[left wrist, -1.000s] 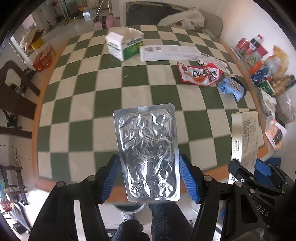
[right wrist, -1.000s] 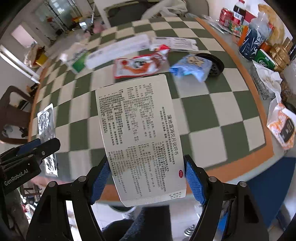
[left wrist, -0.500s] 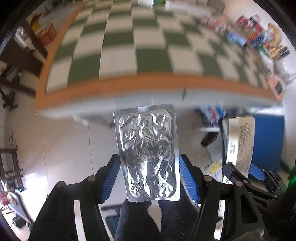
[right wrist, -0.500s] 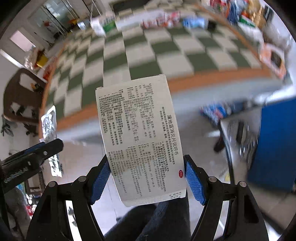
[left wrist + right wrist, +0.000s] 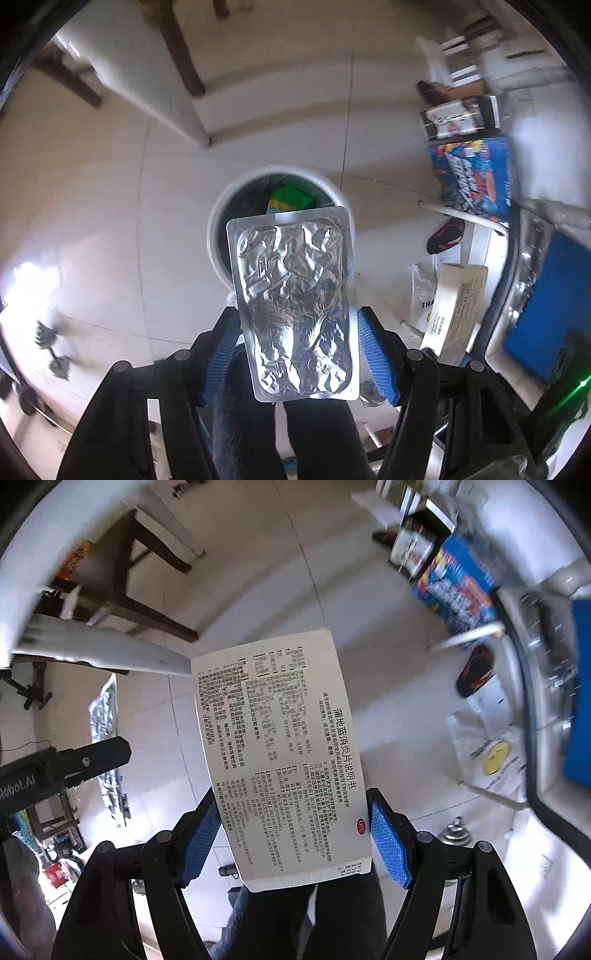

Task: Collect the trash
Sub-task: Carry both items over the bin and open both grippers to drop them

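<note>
Above bin (image 5: 221, 206): hand-held gripper (image 5: 299, 354) clamping blister sheet (image 5: 295, 306).

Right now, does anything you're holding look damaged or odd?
Yes: the foil blister pack in the left gripper is crumpled and dented all over, above the white bin. The printed leaflet in the right gripper looks intact.

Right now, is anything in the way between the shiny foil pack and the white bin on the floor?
Nothing visible blocks it. The foil pack, held in the left gripper, hangs over the white bin, whose mouth is open. Only green trash already lies inside the bin.
</note>
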Demonstrator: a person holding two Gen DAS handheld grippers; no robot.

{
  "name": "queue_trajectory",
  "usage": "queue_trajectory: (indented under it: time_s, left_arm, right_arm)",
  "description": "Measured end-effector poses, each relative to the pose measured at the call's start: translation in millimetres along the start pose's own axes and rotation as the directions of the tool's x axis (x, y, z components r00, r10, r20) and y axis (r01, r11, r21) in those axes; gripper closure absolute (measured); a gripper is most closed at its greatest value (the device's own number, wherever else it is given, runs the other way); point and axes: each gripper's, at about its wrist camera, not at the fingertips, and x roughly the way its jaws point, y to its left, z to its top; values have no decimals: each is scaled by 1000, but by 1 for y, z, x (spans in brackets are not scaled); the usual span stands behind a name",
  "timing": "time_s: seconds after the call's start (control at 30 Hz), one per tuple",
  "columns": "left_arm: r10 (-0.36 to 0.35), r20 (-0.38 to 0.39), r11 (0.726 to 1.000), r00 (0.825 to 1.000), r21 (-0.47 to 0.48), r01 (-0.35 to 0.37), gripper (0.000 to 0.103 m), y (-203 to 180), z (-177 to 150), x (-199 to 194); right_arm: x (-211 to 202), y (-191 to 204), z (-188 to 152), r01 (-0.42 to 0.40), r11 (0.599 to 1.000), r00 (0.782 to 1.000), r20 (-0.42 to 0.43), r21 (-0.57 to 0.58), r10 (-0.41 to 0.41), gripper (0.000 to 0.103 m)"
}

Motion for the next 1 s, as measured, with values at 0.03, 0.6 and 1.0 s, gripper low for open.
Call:
queue_trajectory:
  time_s: [0.03, 0.6, 1.0]
  left_arm:
    - [-9, -13, 1000, 1000, -15, 9, 41, 5, 5, 15]
    - [96, -79, 994, 992, -49, -100, 0, 59, 35, 98]
    - [303, 105, 952, 947, 19, -306, 0, 60, -13, 31]
  right_arm:
    - [20, -4, 3, -9, 1000, 1000, -14, 8, 9, 25]
    - [186, -11, 37, -138, 990, 984, -109, 31, 141, 0]
    - [131, 4, 20, 94, 992, 995, -36, -80, -97, 0]
